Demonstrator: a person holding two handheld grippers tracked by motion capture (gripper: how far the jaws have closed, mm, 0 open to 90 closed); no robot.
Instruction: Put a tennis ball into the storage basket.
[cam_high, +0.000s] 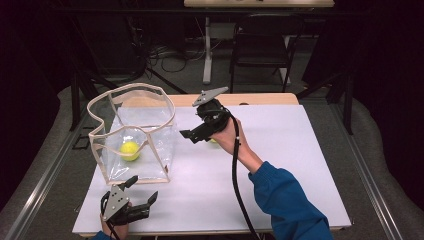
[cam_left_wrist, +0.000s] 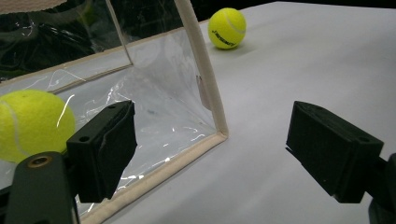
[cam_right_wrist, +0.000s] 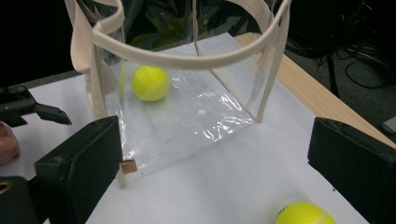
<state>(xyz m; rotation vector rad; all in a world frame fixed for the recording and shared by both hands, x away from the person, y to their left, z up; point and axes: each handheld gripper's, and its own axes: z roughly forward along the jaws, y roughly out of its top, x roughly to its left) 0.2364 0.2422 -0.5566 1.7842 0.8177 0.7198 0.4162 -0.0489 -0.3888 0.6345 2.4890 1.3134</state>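
Observation:
A clear plastic bag with beige trim stands open at the table's left, with a yellow tennis ball inside it. A second tennis ball lies on the white sheet, mostly hidden behind the hand that holds my right gripper. That gripper hovers right of the bag, pointing at it, jaws open and empty. In the right gripper view the bag, its ball and the loose ball show. My left gripper rests open near the front edge, by the bag's front corner. The bagged ball and the loose ball show ahead of it.
The white sheet covers the table, with a wooden strip along the far edge. A black cable trails from the right gripper across the sheet. A chair and floor cables stand beyond the table.

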